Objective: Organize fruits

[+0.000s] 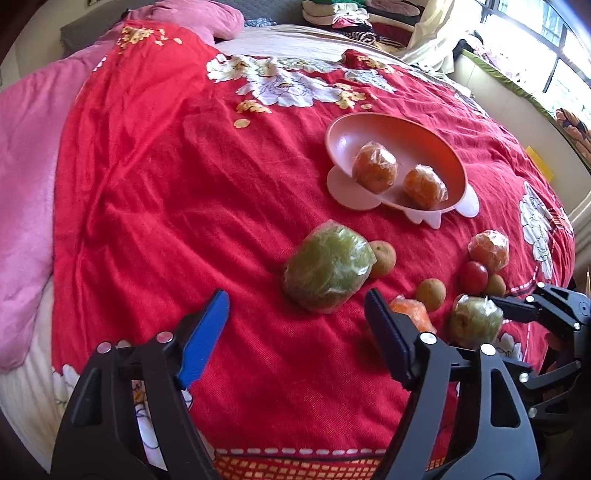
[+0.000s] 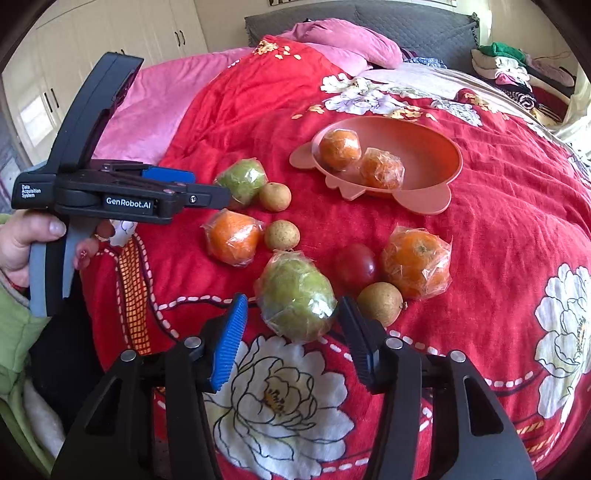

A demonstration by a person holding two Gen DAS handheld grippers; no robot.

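A pink bowl (image 1: 341,138) (image 2: 439,151) on the red bedspread holds two wrapped oranges (image 1: 375,168) (image 2: 382,168). Loose fruit lies in front of it: two wrapped green fruits (image 1: 327,271) (image 2: 295,304), wrapped oranges (image 2: 232,238) (image 2: 417,262), a red fruit (image 2: 356,266) and small brown fruits (image 2: 282,234). My left gripper (image 1: 297,332) is open, just short of the larger green fruit. My right gripper (image 2: 291,345) is open with the nearer green fruit between its fingertips, which do not touch it. The left gripper also shows in the right wrist view (image 2: 207,195).
The red flowered bedspread (image 1: 166,203) covers a bed with pink bedding (image 1: 29,147) on the left. Folded clothes (image 1: 354,18) are stacked at the far end. A window (image 1: 546,44) is on the right. A hand (image 2: 26,240) holds the left gripper's handle.
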